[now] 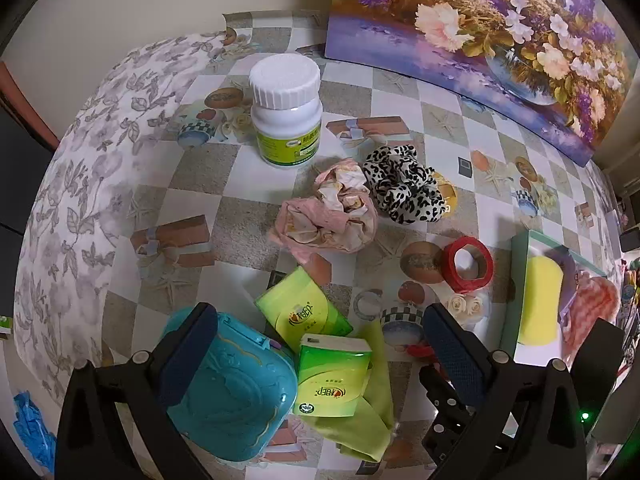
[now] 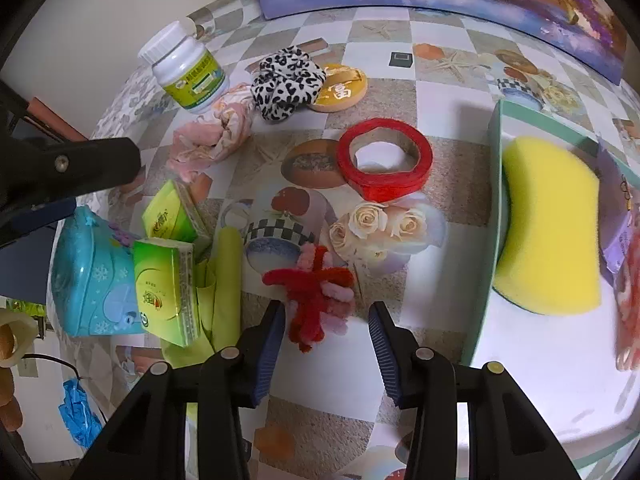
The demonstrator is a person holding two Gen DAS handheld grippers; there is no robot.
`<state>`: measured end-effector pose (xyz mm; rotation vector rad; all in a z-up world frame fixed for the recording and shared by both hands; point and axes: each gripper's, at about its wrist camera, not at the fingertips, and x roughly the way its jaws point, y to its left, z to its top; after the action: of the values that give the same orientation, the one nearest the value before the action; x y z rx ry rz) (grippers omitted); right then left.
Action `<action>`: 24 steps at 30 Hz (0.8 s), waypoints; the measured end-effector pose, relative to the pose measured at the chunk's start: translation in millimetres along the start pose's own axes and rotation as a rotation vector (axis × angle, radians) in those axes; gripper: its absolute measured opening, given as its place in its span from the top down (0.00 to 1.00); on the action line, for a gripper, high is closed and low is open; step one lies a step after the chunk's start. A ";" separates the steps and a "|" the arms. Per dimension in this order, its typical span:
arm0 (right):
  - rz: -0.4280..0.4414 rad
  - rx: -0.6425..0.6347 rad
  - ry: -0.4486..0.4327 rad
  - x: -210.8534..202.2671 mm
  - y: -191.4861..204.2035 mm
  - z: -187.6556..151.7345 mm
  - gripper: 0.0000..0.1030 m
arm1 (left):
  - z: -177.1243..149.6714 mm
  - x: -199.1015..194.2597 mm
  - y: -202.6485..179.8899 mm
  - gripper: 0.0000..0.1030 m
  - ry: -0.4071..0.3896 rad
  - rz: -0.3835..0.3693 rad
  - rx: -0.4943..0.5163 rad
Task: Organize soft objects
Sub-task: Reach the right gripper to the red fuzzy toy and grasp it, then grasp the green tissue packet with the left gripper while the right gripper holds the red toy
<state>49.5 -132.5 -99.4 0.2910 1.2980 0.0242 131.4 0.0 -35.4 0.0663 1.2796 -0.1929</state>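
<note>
A red and pink fuzzy pipe-cleaner bundle (image 2: 312,292) lies on the checked tablecloth. My right gripper (image 2: 327,322) stands over it, open, the bundle between the pads and near the left one. A yellow sponge (image 2: 552,220) and a red checked cloth (image 1: 592,304) lie in the green-rimmed white tray (image 2: 494,184) at the right. My left gripper (image 1: 316,332) hangs open above two green tissue packs (image 1: 304,312) and a green cloth (image 1: 372,420). A crumpled pink cloth (image 1: 332,208) and a leopard-print scrunchie (image 1: 400,188) lie further back.
A teal plastic case (image 1: 232,380) sits under my left finger. A white bottle (image 1: 286,108), a red tape roll (image 1: 468,264) and a gold round disc (image 2: 340,88) stand on the table. A flower painting (image 1: 480,32) leans at the back.
</note>
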 end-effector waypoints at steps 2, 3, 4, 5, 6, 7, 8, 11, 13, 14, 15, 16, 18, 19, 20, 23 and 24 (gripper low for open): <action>0.001 0.002 -0.003 -0.5 0.5 2.7 0.54 | 0.0 0.0 0.5 0.01 -0.001 0.005 -0.001; 0.002 0.004 -0.004 -0.2 -0.2 3.8 0.57 | 0.1 0.1 0.8 0.01 -0.001 0.008 -0.001; 0.007 0.006 -0.003 0.8 -0.9 5.9 0.66 | 0.3 0.1 1.2 0.01 -0.001 0.011 -0.002; 0.014 0.010 -0.002 1.1 -1.6 7.0 0.69 | 0.6 0.3 1.5 0.01 -0.001 0.012 -0.002; 0.017 0.011 0.000 1.2 -1.9 7.2 0.69 | 0.8 0.3 1.6 0.01 -0.001 0.012 -0.003; 0.018 0.010 0.000 1.1 -1.4 6.6 0.70 | 0.8 0.4 1.7 0.01 0.000 0.013 -0.004; 0.020 0.008 -0.003 0.0 -0.7 6.6 0.71 | 0.9 0.6 1.6 0.01 0.000 0.013 -0.004; 0.032 0.008 -0.022 -10.6 -2.5 5.7 0.71 | 0.8 0.7 1.2 0.01 -0.001 0.014 -0.002; 0.036 0.027 -0.035 -19.1 -4.7 6.1 0.71 | 0.6 0.9 -0.2 0.01 -0.001 0.018 0.006; 0.037 0.038 -0.040 -22.6 -6.5 6.4 0.71 | 0.5 1.1 -1.5 0.01 -0.001 0.020 0.010; 0.035 0.047 -0.049 -26.7 -8.2 6.6 0.71 | 0.4 1.4 -2.5 0.01 0.001 0.022 0.014; 0.026 0.053 -0.056 -31.5 -10.8 7.2 0.71 | 0.3 1.4 -3.6 0.01 0.002 0.021 0.019; 0.016 0.073 -0.065 -41.2 -16.2 7.7 0.71 | -0.2 1.7 -7.0 0.01 0.006 0.013 0.033; 0.018 0.085 -0.072 -46.6 -18.9 7.5 0.71 | -0.3 1.8 -8.7 0.01 0.007 0.010 0.039; 0.019 0.095 -0.081 -53.0 -21.9 7.5 0.71 | -0.6 2.3 -11.6 0.01 0.010 0.013 0.047; -0.039 0.095 -0.117 -74.9 -28.9 6.4 0.71 | -1.4 4.0 -19.5 0.01 0.018 0.024 0.073; -0.060 0.087 -0.132 -81.6 -30.9 6.1 0.71 | -1.5 4.9 -22.6 0.01 0.024 0.023 0.087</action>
<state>28.4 -178.1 -27.8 0.3225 1.1777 -0.1017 127.3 -22.4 -39.2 0.1583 1.2933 -0.2288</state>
